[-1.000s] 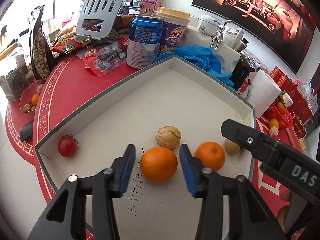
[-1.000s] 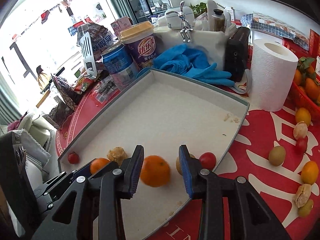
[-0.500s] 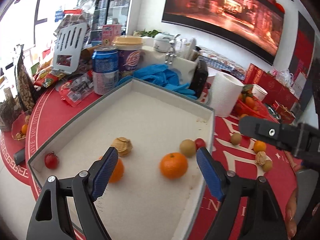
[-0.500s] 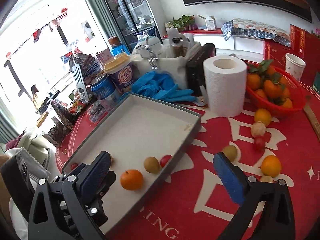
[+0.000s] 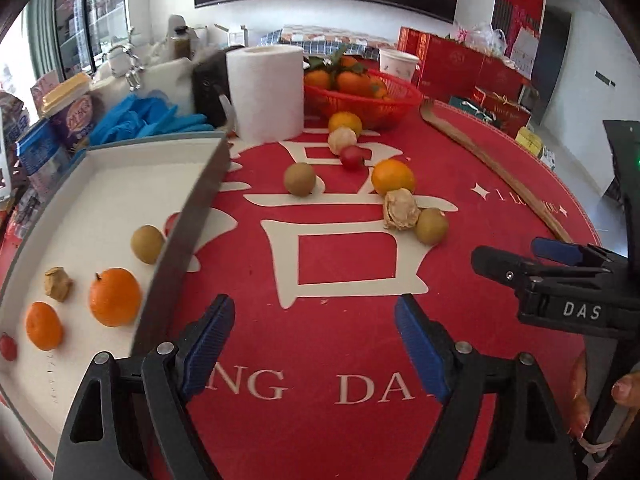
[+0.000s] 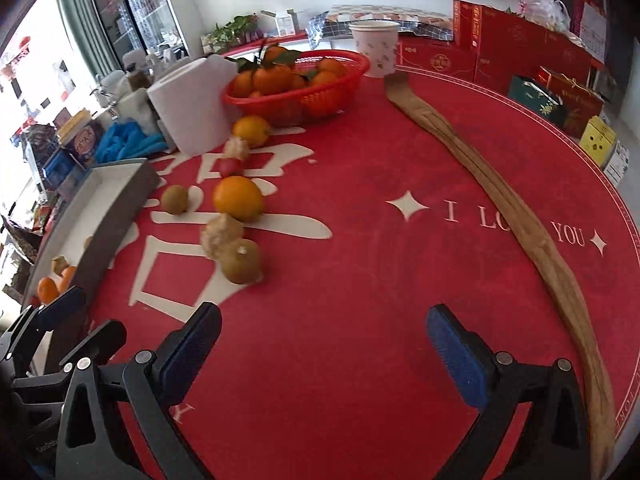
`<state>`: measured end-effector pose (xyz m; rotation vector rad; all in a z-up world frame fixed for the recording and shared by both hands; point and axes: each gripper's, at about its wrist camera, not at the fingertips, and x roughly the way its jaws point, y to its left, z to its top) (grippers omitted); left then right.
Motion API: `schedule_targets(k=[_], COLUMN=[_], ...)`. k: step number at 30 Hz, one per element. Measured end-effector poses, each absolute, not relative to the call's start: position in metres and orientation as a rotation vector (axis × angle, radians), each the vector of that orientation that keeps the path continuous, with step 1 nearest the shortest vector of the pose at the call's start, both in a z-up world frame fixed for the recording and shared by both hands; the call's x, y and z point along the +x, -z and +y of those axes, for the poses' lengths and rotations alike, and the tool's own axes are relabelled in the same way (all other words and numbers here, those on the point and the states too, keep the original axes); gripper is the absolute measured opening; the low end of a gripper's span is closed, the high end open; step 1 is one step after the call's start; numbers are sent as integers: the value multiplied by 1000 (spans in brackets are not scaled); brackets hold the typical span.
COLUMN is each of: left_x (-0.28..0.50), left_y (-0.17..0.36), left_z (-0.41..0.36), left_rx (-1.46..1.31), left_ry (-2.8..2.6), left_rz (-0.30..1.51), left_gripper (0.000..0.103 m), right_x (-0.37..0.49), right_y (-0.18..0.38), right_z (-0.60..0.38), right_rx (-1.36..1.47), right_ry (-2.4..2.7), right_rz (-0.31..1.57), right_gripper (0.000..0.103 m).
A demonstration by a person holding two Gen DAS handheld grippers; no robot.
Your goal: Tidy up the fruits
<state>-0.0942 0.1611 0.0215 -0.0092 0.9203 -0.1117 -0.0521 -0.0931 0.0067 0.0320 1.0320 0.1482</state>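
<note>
A grey-walled white tray (image 5: 192, 216) at the left holds two oranges (image 5: 115, 297), a beige husked fruit (image 5: 58, 284), a brown round fruit (image 5: 147, 244) and a cherry tomato (image 5: 8, 347). Loose on the red cloth lie an orange (image 5: 393, 176) (image 6: 238, 198), two brown fruits (image 5: 299, 178) (image 6: 241, 261), husked fruits (image 5: 400, 209) and a small red fruit (image 5: 350, 157). My left gripper (image 5: 316, 320) hangs open and empty over the cloth, just right of the tray. My right gripper (image 6: 320, 320) is wide open and empty, nearer than the loose fruit.
A red basket (image 5: 404, 100) of tangerines stands at the back with another orange (image 5: 345, 123) in front of it. A paper roll (image 5: 264, 92), blue gloves (image 5: 144, 116) and a paper cup (image 6: 375, 48) are nearby. A long wooden stick (image 6: 500, 200) curves along the right.
Both grippers closed around oranges in the tray a second ago. They have opened, left the oranges there and swung right, out over the red cloth.
</note>
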Motion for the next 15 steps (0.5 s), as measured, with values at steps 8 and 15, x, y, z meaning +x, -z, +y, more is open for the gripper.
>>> schedule_targets(k=[8,15], left_x=[-74,-73], left_y=[-7,-5], left_z=[137,147], left_rx=[39,21], left_ry=[83,69], left_rz=[946,956], left_gripper=[88,103], right_x=[-53,-56], right_y=[1,4], right_z=[-97,-99], right_rx=[-91,-88], right_ry=[-72,-61], right_rz=[1038,1001], right_gripper=[103,103])
